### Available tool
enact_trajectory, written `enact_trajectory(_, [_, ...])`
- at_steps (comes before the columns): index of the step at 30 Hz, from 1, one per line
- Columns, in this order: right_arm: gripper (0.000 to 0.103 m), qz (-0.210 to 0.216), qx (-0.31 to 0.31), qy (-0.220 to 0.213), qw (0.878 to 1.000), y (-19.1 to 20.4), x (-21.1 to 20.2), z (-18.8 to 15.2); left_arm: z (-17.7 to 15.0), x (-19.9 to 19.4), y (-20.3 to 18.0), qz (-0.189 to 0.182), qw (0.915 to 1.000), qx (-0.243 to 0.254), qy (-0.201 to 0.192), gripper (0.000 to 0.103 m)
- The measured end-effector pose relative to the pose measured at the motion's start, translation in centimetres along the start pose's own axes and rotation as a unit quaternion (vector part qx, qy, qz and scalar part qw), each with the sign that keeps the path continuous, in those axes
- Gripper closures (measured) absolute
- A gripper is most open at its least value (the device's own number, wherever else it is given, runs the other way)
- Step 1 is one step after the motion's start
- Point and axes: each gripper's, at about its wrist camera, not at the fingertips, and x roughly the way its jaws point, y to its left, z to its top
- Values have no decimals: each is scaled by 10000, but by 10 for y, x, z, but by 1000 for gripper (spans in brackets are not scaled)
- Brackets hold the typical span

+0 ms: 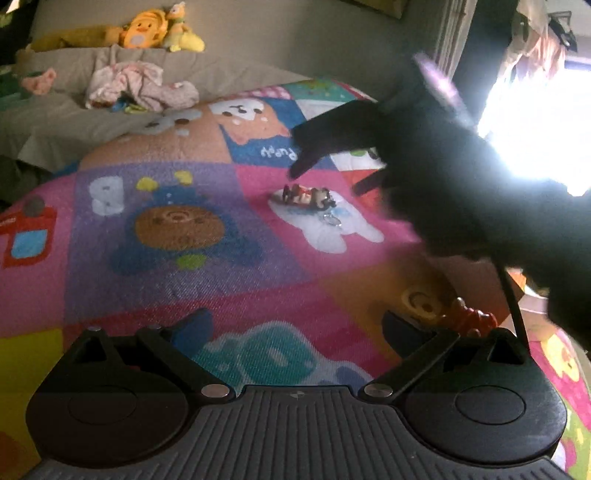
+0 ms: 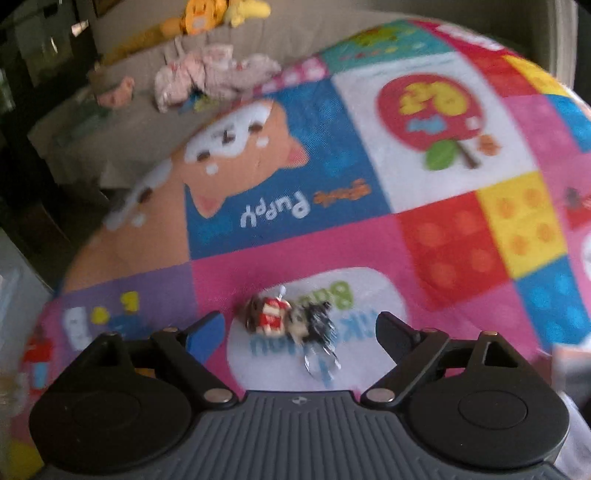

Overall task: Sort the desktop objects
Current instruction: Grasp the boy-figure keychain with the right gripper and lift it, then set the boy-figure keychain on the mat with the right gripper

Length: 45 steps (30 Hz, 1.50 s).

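A small figurine keychain (image 2: 291,321) in red, white and black with a metal ring lies on the colourful patchwork cloth (image 2: 295,236). My right gripper (image 2: 301,328) is open, its fingers on either side of the figurine just above it. In the left wrist view the same figurine (image 1: 306,195) lies mid-table, with the right gripper (image 1: 325,173) as a dark blurred shape over it. My left gripper (image 1: 299,328) is open and empty over the cloth. A red-orange toy (image 1: 471,317) lies by its right finger.
A grey sofa (image 1: 229,74) stands behind the table with yellow plush toys (image 1: 147,29) and a crumpled pink cloth (image 1: 140,86). Bright window glare (image 1: 535,129) fills the right side. The table's far edge curves away towards the sofa.
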Motion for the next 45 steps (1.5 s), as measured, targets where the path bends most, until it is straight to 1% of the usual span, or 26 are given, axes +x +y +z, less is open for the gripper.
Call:
enact_trajectory(2, [15,-25,42,159,9999,5,18,1,0,0,3,-41,9999,-93,0,2])
enact_trajectory(3, [18,-123,37,172,9998,7,22,1,0,0,4,-56,9999,-137,8,2])
enact_trajectory(4, [33,-178,-8,176,9997,9,24,1,1,0,5,-70,9998,-165,16,2])
enact_trajectory(5, [39,-166,-56,209,9996,8,24,1,1,1,5,-82,9998,-175,17,2])
enact_trajectory(8, [40,-95,-53,-15,9999,4,-1,-1,1,0,4,-98,9998,-159,-5,2])
enact_trajectory(10, [40,70,-70,-244,9997,-2,-36,-9,1,1,5,-105,9998,-178,0,2])
enact_trajectory(11, [40,248,-66,-367,9990,-6,-58,-16,1,1,5,-111,9998,-192,-3,2])
enact_trajectory(12, [40,450,-66,-510,9977,-13,-85,-25,1,0,5,-116,9997,-203,-12,1])
enact_trajectory(14, [40,694,-118,-813,9942,-25,-137,-50,0,-1,5,-99,9997,-199,-40,1])
enact_trajectory(16, [40,714,-251,-1077,9913,-38,-183,-82,0,-1,3,-77,9998,-164,-67,1])
enact_trajectory(17, [40,593,-319,-1201,9905,-43,-203,-100,0,-2,2,-56,9999,-135,-74,1])
enact_trajectory(19, [40,188,-506,-1405,9886,-56,-234,-141,0,-2,-1,5,9999,-57,-86,1])
enact_trajectory(21, [40,-279,-472,-1489,9873,-70,-249,-179,0,-2,-3,72,9999,24,-94,1])
enact_trajectory(23, [40,-573,-196,-1354,9889,-89,-252,-213,0,-2,-6,165,9998,106,-83,1])
enact_trajectory(25, [40,-714,160,-1166,9905,-106,-247,-245,0,0,-9,286,9994,195,-39,1])
enact_trajectory(27, [40,-848,378,-1099,9896,-115,-241,-268,0,-1,-15,417,9986,315,-7,1])
enact_trajectory(28, [40,-919,430,-1084,9889,-118,-239,-278,0,-2,-18,426,9985,336,38,1])
enact_trajectory(29, [38,-969,472,-1103,9880,-120,-238,-286,-1,-4,-23,341,9988,332,114,1])
enact_trajectory(30, [36,-984,507,-1163,9870,-120,-236,-293,-2,-6,-28,217,9990,344,179,1])
enact_trajectory(32, [16,-989,637,-1327,9842,-123,-238,-303,-5,-11,-43,-29,9984,490,266,1])
enact_trajectory(34, [10,-1003,820,-1460,9808,-127,-238,-310,-7,-16,-63,-247,9964,763,292,1])
enact_trajectory(38, [3,-1015,1235,-1500,9757,-139,-234,-329,-13,-21,-106,-727,9873,1356,399,1])
enact_trajectory(40, [1,-1099,1334,-1506,9734,-144,-232,-338,-18,-21,-127,-944,9808,1639,464,0])
enact_trajectory(42, [0,-1220,1445,-1551,9696,-148,-233,-346,-27,-20,-147,-1138,9723,1972,520,0])
enact_trajectory(44, [0,-1114,1614,-1634,9669,-153,-237,-349,-37,-16,-165,-1162,9632,2359,547,0])
enact_trajectory(45, [0,-1068,1688,-1636,9661,-156,-237,-349,-42,-12,-171,-1077,9598,2538,535,0])
